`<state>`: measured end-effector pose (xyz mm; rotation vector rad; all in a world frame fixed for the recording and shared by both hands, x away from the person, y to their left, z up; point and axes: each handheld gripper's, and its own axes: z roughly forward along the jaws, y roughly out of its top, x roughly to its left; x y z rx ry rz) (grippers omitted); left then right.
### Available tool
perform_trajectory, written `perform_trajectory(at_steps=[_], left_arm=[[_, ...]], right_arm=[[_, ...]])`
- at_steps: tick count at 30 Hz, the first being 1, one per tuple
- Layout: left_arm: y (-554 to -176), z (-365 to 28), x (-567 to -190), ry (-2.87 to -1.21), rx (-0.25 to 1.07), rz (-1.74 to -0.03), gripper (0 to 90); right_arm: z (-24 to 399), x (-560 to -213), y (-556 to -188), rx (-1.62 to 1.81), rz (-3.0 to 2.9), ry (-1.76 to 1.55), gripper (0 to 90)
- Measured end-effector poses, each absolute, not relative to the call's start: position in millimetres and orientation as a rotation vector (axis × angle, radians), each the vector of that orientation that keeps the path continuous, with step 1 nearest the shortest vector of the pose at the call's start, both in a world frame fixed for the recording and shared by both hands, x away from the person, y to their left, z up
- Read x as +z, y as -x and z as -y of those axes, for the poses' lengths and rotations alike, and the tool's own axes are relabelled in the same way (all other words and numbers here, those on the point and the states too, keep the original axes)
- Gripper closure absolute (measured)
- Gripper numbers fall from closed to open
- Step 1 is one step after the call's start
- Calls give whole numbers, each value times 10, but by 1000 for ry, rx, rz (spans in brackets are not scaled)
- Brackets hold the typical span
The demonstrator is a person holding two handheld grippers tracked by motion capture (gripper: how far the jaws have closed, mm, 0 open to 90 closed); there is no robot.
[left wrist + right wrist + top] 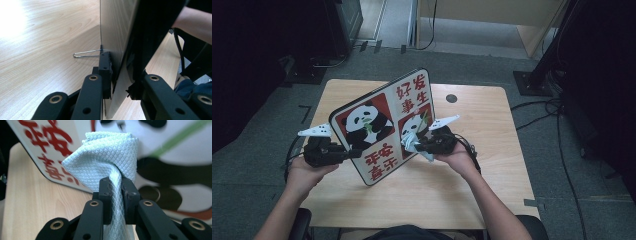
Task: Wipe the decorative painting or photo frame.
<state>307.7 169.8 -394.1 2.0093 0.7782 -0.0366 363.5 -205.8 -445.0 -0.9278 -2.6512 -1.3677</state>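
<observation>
A square board (382, 125) printed with pandas and red characters stands tilted on edge over the wooden table (472, 190). My left gripper (352, 152) is shut on its left edge. In the left gripper view the jaws (120, 75) clamp the thin board (117, 37) edge-on, and a thin wire loop (86, 53) juts from it. My right gripper (414, 145) is shut on a pale blue waffle-weave cloth (409, 142), which it holds against the board's printed face. In the right gripper view the bunched cloth (105, 160) bulges above the jaws (116, 187), right in front of the panda picture (175, 170).
A small dark round cap (451, 98) sits in the tabletop near the far edge. Cables (557, 130) run over the grey floor to the right, beside a black stand foot (534, 82). Bare tabletop lies in front of the board and to its right.
</observation>
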Motion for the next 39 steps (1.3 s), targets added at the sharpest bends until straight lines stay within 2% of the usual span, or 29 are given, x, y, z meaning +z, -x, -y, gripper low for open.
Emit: perform_trajectory(at_steps=[10,26,32,39], left_arm=[[-3077,-1697,-3942,-2008,-34,-781,772],[-3082,-1700,-3945,-2004,-41,-785,774],[-3084,-1701,-3944,-2004,-42,-789,777],[-3082,-1702,-3944,-2007,-38,-783,777]], right_arm=[[2001,-3827,-3727,-1460,2686,864,808],[1675,-2869,-3898,-1567,2765,714,807],[1569,-2680,-3962,-1605,2759,671,807],[1519,-2752,-4027,-1594,2772,670,807]])
